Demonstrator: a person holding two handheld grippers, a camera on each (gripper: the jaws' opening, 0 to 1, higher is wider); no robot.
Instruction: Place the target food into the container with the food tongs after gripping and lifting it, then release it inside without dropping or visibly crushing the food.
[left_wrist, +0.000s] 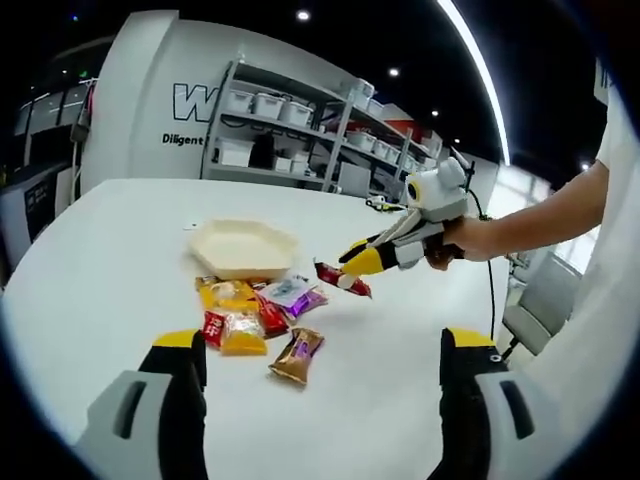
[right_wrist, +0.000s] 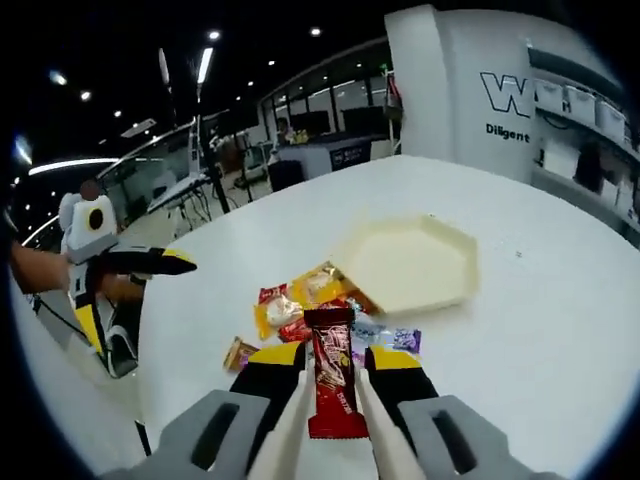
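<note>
A white table (left_wrist: 120, 250) carries one cream hexagonal container (left_wrist: 243, 247), left of centre in the left gripper view, with a loose pile of snack packets (left_wrist: 250, 315) just below it in the frame and one brown packet (left_wrist: 297, 356) at the pile's lower right edge. Grey shelving with white bins (left_wrist: 300, 125) stands behind, upper centre.

In the left gripper view the right gripper (left_wrist: 352, 263) reaches in from the right on an outstretched arm, and its tongs pinch one red packet (left_wrist: 342, 278) in the air, right of the container. The right gripper view shows that packet (right_wrist: 333, 372) clamped upright at lower centre, above the pile.

The left gripper (left_wrist: 320, 350) hovers at the bottom of its view, jaws spread wide apart, holding nothing.
</note>
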